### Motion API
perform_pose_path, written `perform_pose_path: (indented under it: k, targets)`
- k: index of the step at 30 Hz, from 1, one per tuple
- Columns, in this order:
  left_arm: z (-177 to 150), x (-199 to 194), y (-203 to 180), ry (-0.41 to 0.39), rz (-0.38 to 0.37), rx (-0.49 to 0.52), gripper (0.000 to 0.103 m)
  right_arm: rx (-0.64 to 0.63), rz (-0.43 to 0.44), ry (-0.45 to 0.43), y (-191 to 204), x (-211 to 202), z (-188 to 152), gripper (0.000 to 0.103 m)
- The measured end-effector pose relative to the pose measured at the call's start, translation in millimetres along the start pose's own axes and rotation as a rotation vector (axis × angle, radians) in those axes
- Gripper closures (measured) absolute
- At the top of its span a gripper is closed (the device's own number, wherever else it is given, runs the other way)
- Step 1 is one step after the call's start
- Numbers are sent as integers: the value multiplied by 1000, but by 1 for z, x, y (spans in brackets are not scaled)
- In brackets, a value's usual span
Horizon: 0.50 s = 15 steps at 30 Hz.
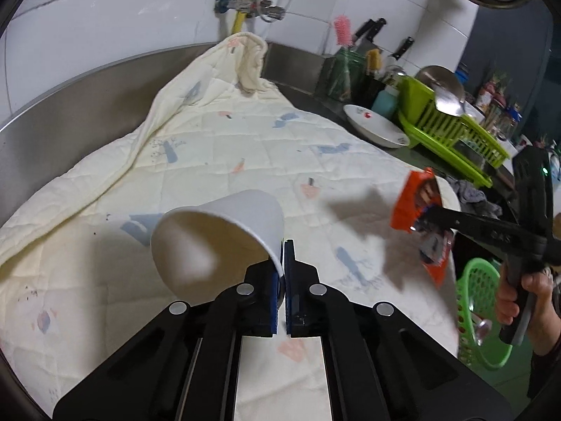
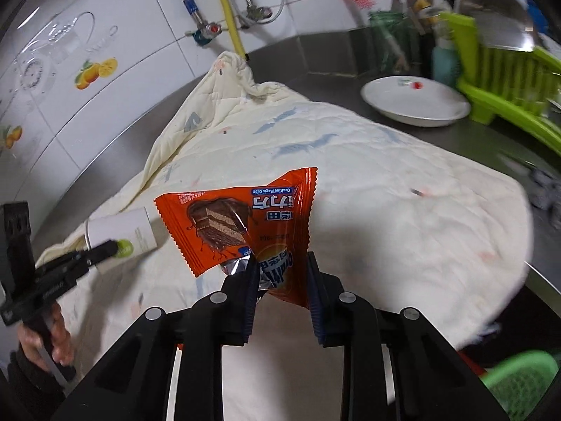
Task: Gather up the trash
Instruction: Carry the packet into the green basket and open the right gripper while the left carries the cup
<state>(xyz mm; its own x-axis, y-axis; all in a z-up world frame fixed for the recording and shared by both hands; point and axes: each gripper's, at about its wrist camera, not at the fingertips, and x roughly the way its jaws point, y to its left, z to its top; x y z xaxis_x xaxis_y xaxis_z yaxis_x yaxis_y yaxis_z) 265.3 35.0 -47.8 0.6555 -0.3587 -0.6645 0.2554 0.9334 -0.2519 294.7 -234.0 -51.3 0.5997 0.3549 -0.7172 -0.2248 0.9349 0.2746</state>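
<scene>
While carrying trash — left gripper (image 1: 283, 263) pinching paper cup (image 1: 217, 235) rim, right gripper (image 2: 280, 280) nipping orange wrapper (image 2: 242, 221) — probably bound for green basket (image 1: 480, 301).

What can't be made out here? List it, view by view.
- Green basket: left wrist view, contents mostly hidden by its mesh wall and the right gripper; right wrist view, blurred and cut by the frame edge.
- Orange snack wrapper: right wrist view, lower part hidden between the gripper fingers.
- White paper cup: left wrist view, its base faces away.
- Dish rack: right wrist view, contents motion-blurred.
</scene>
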Motion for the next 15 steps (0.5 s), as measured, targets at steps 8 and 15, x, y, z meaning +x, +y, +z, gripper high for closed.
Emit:
perform_pose_path:
  k: [8, 15]
  targets:
    - [-14, -32, -54, -32, -97, 70, 102, 68, -91, -14, -44, -75, -60, 78]
    - [-27, -51, -119, -60, -226, 147, 102, 159, -280, -1, -110, -134, -121, 77]
